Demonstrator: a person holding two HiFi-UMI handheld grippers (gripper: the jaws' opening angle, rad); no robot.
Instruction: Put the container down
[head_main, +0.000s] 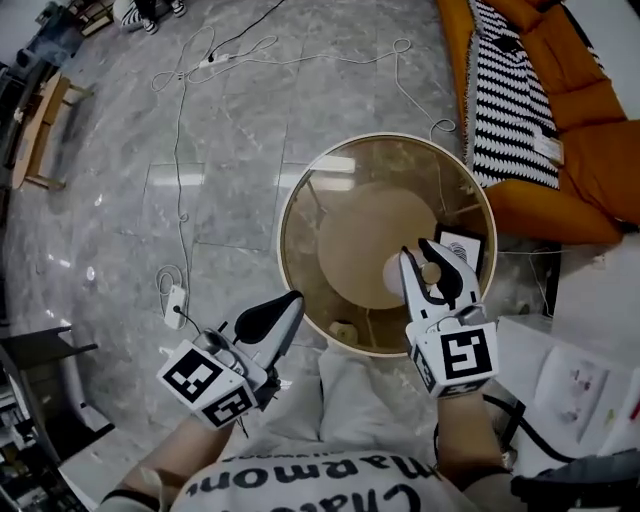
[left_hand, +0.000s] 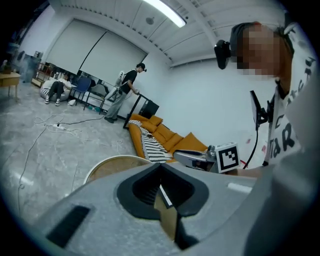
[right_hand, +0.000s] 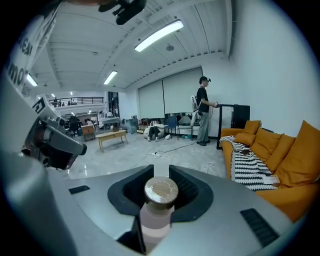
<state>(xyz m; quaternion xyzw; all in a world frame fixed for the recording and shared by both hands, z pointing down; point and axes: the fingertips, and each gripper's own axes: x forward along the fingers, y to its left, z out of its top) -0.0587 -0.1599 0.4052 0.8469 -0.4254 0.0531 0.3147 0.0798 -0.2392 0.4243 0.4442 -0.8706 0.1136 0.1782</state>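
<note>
The container (right_hand: 159, 202) is a pale pink bottle with a round tan cap, lying along the jaws with the cap pointing away. My right gripper (right_hand: 161, 192) is shut on it. In the head view the right gripper (head_main: 432, 275) hangs over the right part of the round glass table (head_main: 300, 190), and the container's cap (head_main: 430, 272) shows between the black pads. My left gripper (head_main: 275, 320) is off the table's near-left rim, shut with nothing in it. In the left gripper view its jaws (left_hand: 161, 187) meet at the tips, with the table (left_hand: 107, 165) beyond.
An orange sofa (head_main: 590, 110) with a striped blanket (head_main: 515, 90) stands at the back right. Cables (head_main: 180, 150) and a power strip (head_main: 175, 300) lie on the grey floor to the left. White papers (head_main: 575, 380) sit at the right. A wooden bench (head_main: 40, 130) is far left.
</note>
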